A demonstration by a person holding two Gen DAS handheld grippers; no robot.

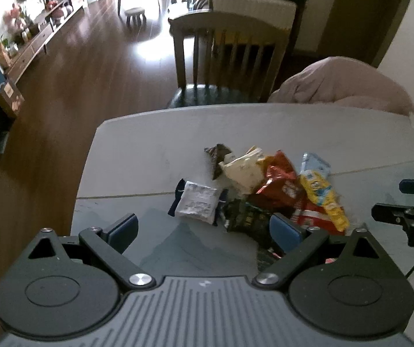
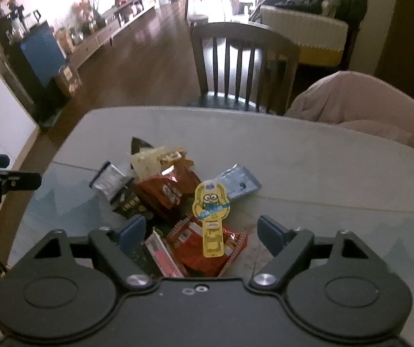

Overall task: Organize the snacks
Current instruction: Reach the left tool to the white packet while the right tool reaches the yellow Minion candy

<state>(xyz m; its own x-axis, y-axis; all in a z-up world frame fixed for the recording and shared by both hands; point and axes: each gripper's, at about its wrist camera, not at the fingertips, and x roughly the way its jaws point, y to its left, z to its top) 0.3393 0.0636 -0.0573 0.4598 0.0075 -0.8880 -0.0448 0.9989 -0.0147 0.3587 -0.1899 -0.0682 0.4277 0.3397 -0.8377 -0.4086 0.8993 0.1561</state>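
Snack pile [image 2: 178, 199] lies below open right claw [image 2: 202, 231]; left claw [image 1: 204, 228] open, apparently beside pile

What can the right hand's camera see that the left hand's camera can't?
Only the right wrist view shows the cartoon face on the yellow packet and the whole light blue packet. Only the left wrist view shows the silver packet lying flat with its printed side up. Both show the snack pile on the grey table, the wooden chair, and open jaws on the left gripper and right gripper, holding nothing.
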